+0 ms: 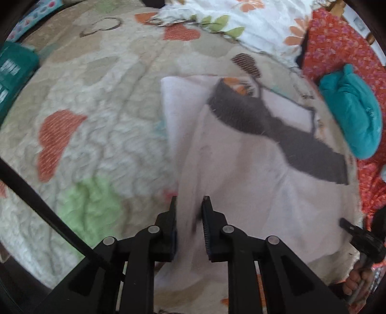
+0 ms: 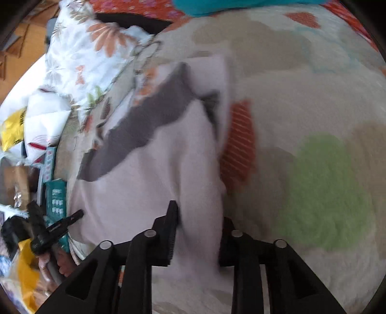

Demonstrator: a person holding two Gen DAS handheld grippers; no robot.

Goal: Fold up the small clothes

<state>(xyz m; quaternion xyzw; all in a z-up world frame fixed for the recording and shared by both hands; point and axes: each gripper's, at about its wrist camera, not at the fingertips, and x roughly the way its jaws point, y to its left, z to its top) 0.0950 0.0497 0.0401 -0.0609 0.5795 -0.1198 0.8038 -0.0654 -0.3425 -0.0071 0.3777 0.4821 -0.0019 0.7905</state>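
A small white garment [image 1: 241, 169] with a dark grey band [image 1: 277, 130] lies on the patterned bedspread [image 1: 96, 108]. My left gripper [image 1: 189, 200] holds a fold of its near edge between its fingers, lifted off the bed. In the right wrist view the same garment [image 2: 156, 181] with its grey band [image 2: 144, 125] hangs from my right gripper [image 2: 199, 215], whose fingers are closed on another part of the edge. The right gripper also shows at the far right of the left wrist view [image 1: 361, 239]. The left gripper shows at the left in the right wrist view [image 2: 48, 231].
A teal cloth bundle [image 1: 354, 111] lies on a red floral fabric [image 1: 337, 48] at the right. A white floral sheet [image 1: 253, 21] is bunched at the back. A teal packet [image 1: 12, 72] sits at the left edge. Clutter lies beside the bed [image 2: 19, 169].
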